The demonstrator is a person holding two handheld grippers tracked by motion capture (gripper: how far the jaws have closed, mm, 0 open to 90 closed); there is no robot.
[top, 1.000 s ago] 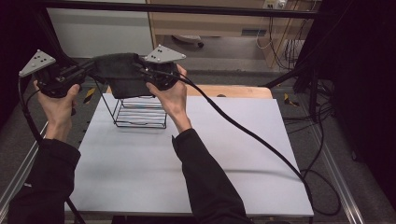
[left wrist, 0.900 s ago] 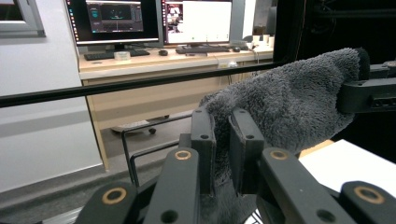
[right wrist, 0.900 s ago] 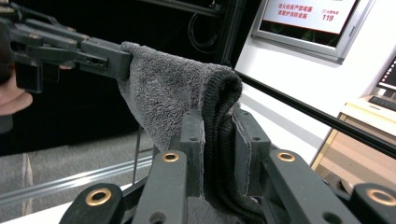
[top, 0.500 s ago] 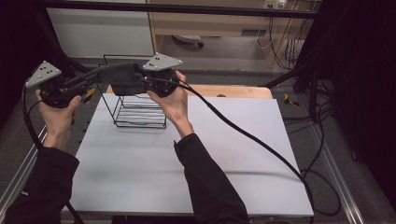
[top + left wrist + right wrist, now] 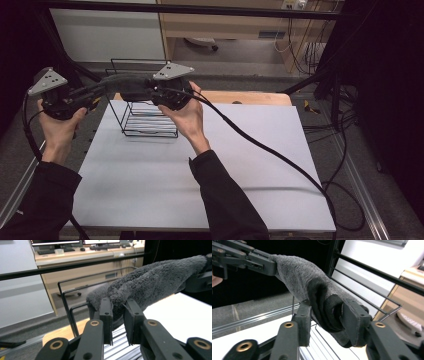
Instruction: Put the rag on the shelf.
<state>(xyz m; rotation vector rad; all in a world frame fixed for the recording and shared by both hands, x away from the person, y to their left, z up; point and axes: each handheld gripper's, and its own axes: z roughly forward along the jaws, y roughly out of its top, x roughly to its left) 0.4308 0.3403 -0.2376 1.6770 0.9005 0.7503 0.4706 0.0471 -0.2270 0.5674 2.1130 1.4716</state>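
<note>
Holding a grey fleecy cloth (image 5: 120, 82) stretched between both grippers, I have it up in the air above the black wire basket (image 5: 150, 117) that stands on the white worktop (image 5: 200, 175). My left gripper (image 5: 117, 312) has one end of the cloth between its pads; the jaws have just been opening a little, yet the fleece looks pinched there. My right gripper (image 5: 325, 315) has the other end bunched between its jaws, which have just been opening too; the folded fabric fills the gap and touches both pads. From the high view, the left gripper (image 5: 97, 91) sits out past the worktop's left edge and the right gripper (image 5: 142, 92) over the basket, with the cloth sagging slightly between them. Both cables trail down from the grippers.
</note>
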